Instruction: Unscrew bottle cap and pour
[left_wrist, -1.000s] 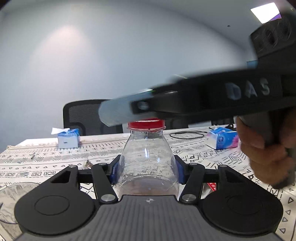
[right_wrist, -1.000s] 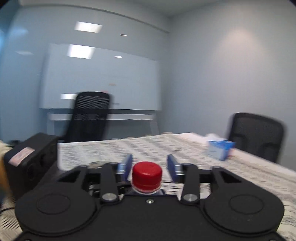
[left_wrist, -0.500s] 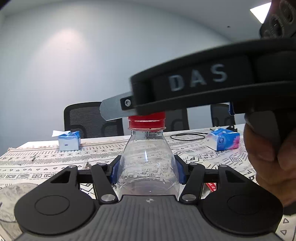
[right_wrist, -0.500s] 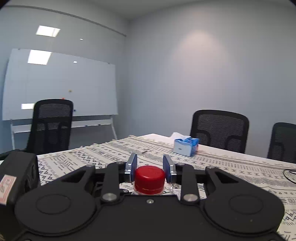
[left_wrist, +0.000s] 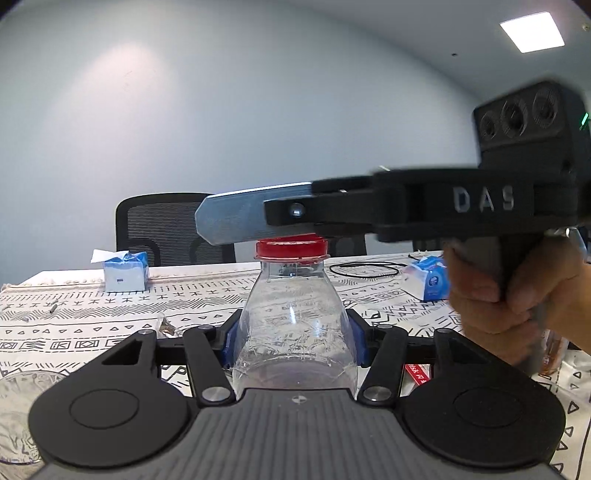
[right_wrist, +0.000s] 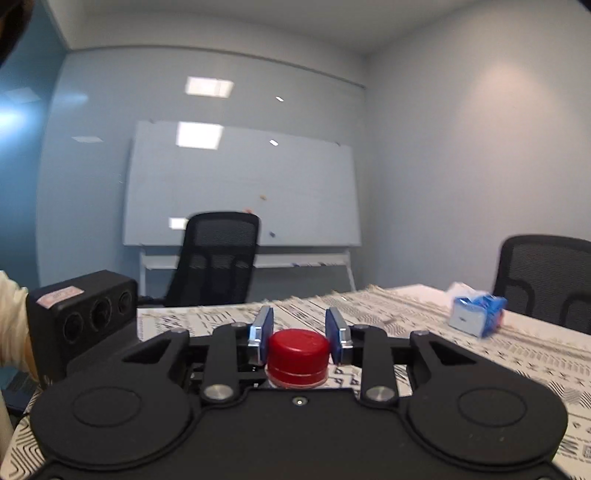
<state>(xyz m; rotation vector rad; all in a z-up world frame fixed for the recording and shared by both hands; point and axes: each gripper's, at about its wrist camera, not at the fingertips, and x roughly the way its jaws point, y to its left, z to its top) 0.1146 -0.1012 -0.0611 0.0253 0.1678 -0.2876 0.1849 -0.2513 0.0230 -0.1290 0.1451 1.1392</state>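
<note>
My left gripper (left_wrist: 293, 341) clamped the clear bottle (left_wrist: 295, 332) upright on the near table; my right gripper (right_wrist: 299, 338) pinched its red cap (right_wrist: 298, 356). Shallow pads might have slipped while twisting.

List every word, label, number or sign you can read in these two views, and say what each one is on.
"DAS": raised letters on the side of the right gripper, seen in the left wrist view.
Red tag on the table with white print: too small to read.
Pale sticker on the black camera box: blurred, unreadable.
Blue tissue packs: print illegible.
</note>
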